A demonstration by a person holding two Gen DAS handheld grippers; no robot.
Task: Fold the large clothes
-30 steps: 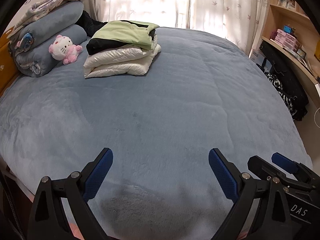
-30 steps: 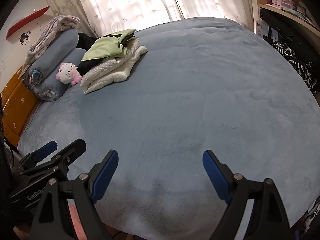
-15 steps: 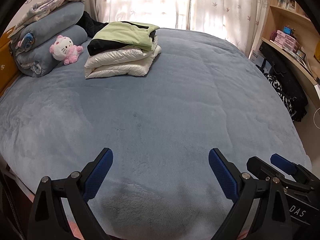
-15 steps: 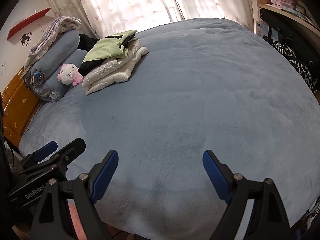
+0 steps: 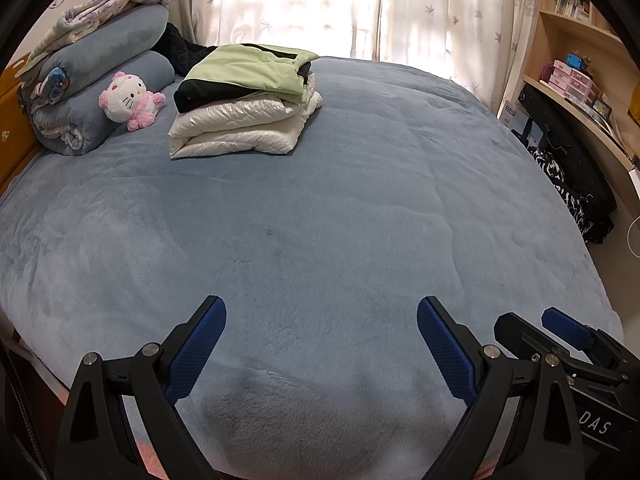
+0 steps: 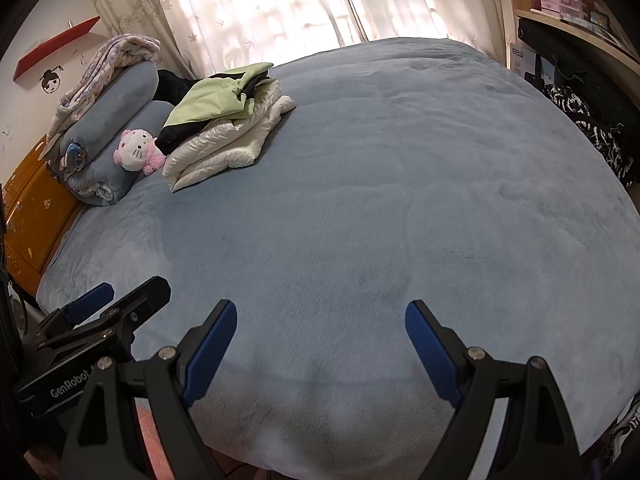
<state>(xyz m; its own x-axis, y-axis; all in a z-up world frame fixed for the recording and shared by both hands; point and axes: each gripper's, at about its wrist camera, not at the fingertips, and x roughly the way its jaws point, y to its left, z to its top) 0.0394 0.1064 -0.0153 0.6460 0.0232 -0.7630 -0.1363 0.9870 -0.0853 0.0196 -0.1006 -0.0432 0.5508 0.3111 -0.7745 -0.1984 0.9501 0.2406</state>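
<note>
A bedroom in a home. A wide bed [image 5: 320, 220] under a soft blue cover fills the room, with rolled bedding [image 5: 100, 92] and a pink and white plush toy [image 5: 130, 100] at its head. Leaf-patterned curtains [image 5: 432, 12] glow with daylight (window behind), and wooden shelves [image 5: 580, 52] hold books and small boxes.
</note>
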